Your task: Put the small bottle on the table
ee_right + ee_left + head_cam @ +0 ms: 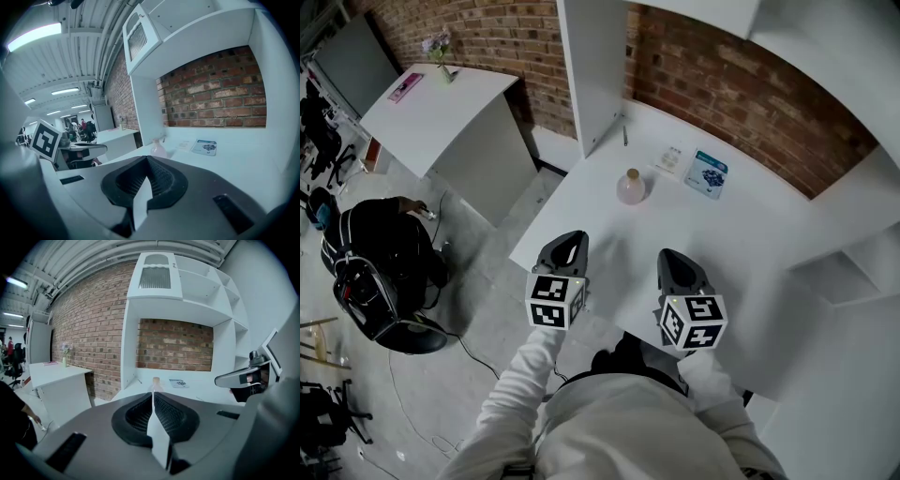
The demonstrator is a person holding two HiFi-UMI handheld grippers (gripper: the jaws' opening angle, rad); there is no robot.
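Note:
A small round pinkish bottle [630, 187] with a cork stopper stands upright on the white table [741, 234], toward its back. Both grippers hover over the table's near edge, well short of the bottle and not touching it. My left gripper [572, 240] is shut with nothing between its jaws; the bottle [155, 383] shows straight beyond its tips [153, 395]. My right gripper [671, 258] is also shut and empty. In the right gripper view the bottle [158, 147] stands ahead, slightly right of the closed jaws [147, 161].
A blue booklet [707, 174], a small card [671, 159] and a pen [625, 136] lie behind the bottle by the brick wall. A white shelf upright [591, 66] rises at the table's back left. A side desk [441, 112] and a black backpack [384, 272] are on the left.

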